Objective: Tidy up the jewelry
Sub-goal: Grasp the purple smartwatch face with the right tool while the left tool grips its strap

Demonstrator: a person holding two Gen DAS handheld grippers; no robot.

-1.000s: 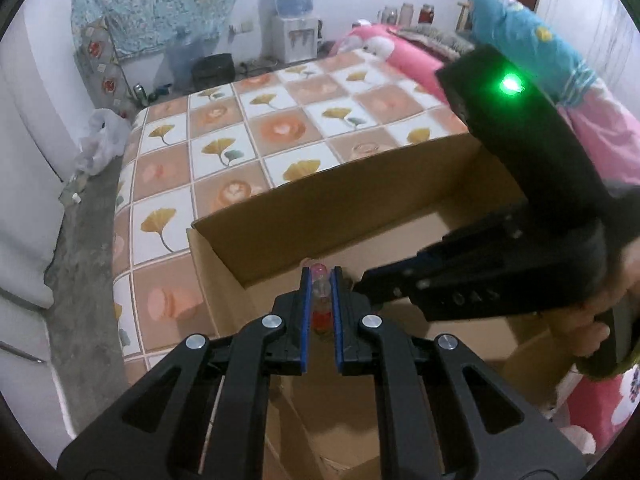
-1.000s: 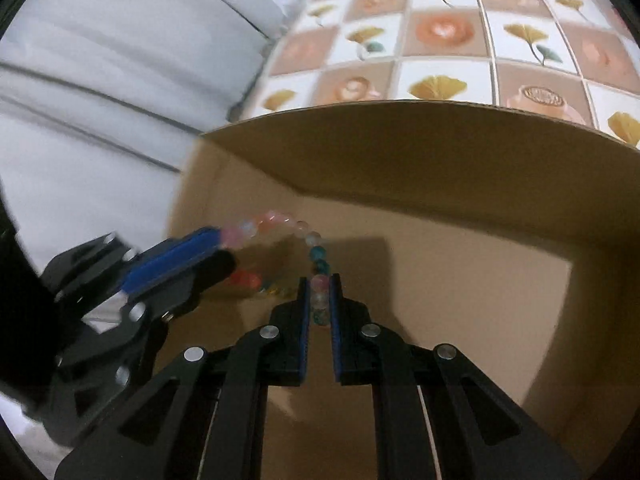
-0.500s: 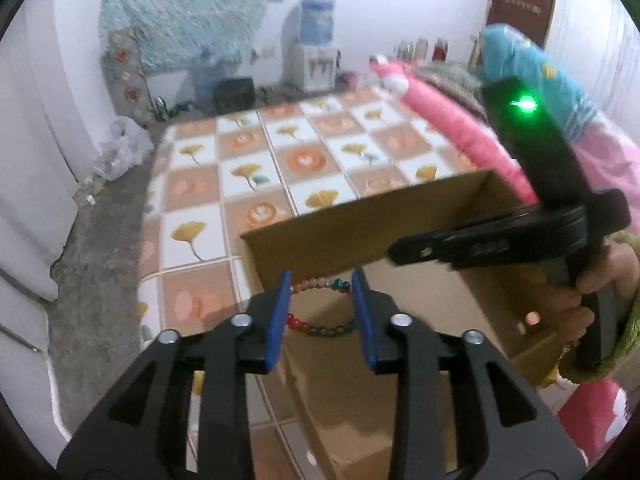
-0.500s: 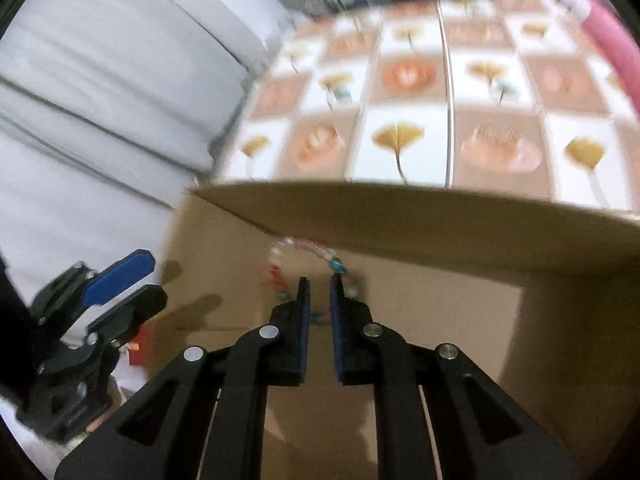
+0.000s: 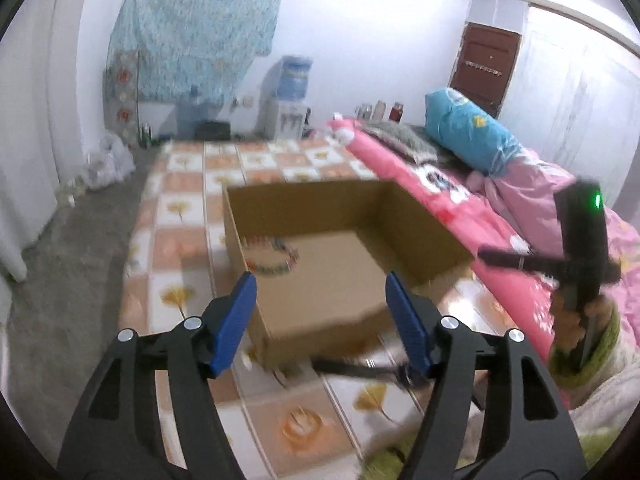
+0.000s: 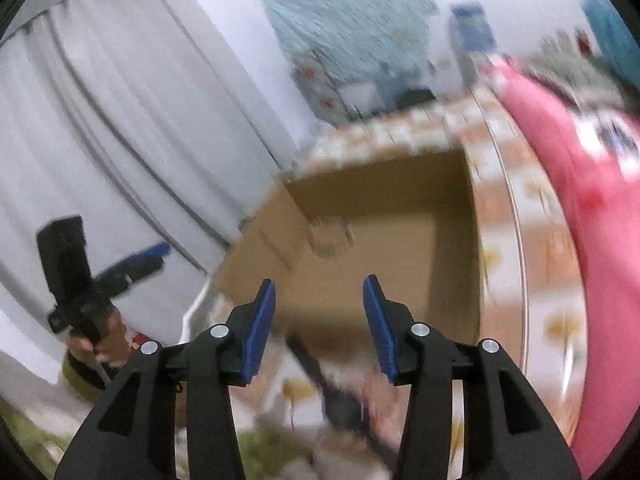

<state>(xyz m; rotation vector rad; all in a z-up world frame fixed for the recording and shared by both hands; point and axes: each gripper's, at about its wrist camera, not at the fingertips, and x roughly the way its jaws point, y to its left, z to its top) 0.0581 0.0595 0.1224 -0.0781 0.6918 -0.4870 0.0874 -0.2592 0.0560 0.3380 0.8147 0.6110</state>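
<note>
A: Left gripper (image 5: 320, 300), nearest in its own view: jaws spread wide, just been opening, nothing between the blue pads (image 5: 236, 324). Held back from the near edge of the cardboard box (image 5: 420, 224), above the tiled mat (image 5: 180, 240).

B: Right gripper (image 6: 319, 312): jaws parted, somewhat narrower than the left, also just been opening, nothing gripped. Likewise short of the box's near edge. View heavily motion-blurred.

A: Noted. Dark strap-like item (image 5: 360, 370) on the mat just in front of the box; too blurred to identify.

B: Beaded bracelet (image 5: 272, 258): multicoloured ring lying flat on the box floor, in the far-left corner, close to the left wall. Touched by neither gripper. In the right wrist view only a faint smear (image 6: 330, 238) near the box's back wall.

A: Right of the box, seen from the left wrist: right-hand tool, black body with green light (image 5: 597, 201), grasped by a hand (image 5: 572, 320) with a green cuff. Left of the box, seen from the right wrist: left-hand tool, also gripped by a hand (image 6: 94, 344).

B: Right of the box: pink bedding (image 5: 500, 232), blue pillow (image 5: 468, 132) on top. Left of the box: white curtain (image 6: 120, 120).

A: Beyond the box, against the far wall: water dispenser (image 5: 290, 96), patterned cloth (image 5: 192, 36) hung above, brown door (image 5: 484, 64) at far right.
</note>
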